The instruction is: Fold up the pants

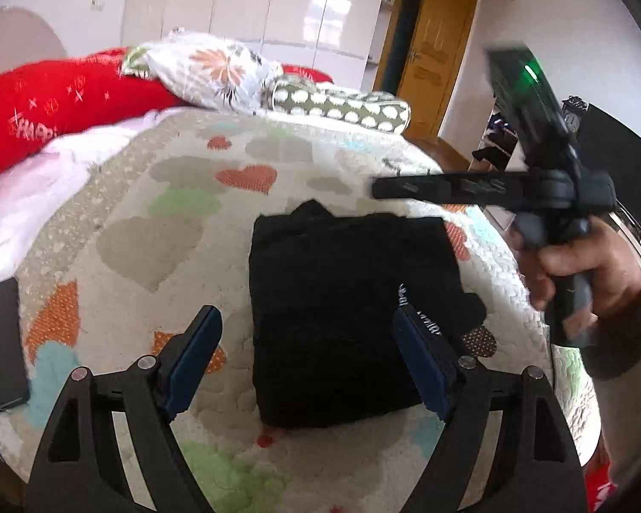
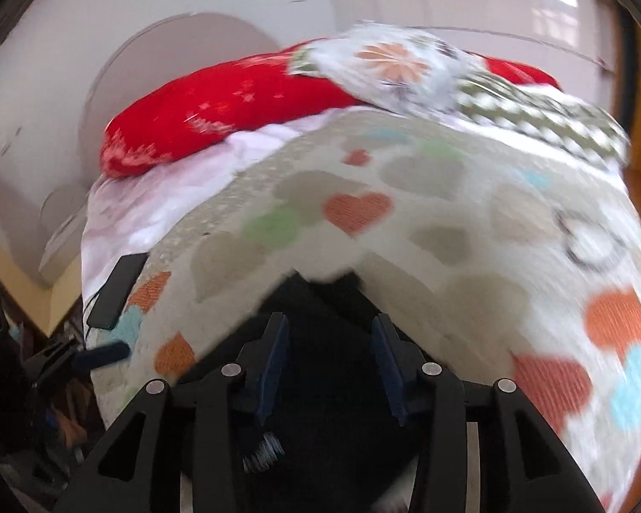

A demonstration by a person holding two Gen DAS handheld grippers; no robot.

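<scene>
The black pants (image 1: pixel 342 299) lie folded into a compact rectangle on the heart-patterned bedspread (image 1: pixel 158 196). My left gripper (image 1: pixel 307 316) hangs just above their near half, jaws wide open, one blue pad off the left edge and the other over the right part. A hand holds my right gripper (image 1: pixel 380 190) raised over the far right corner of the pants, apart from the cloth. In the blurred right wrist view, the right gripper (image 2: pixel 330 320) has its jaws partly apart, with the pants (image 2: pixel 320 295) dark below them and nothing pinched.
A black phone (image 1: pixel 0 342) with a cable lies at the bed's left edge. A red pillow (image 1: pixel 64 98), a floral pillow (image 1: pixel 218 68) and a spotted bolster (image 1: pixel 342 102) line the head of the bed. The bed drops off at the right, toward a wooden door (image 1: pixel 431 55).
</scene>
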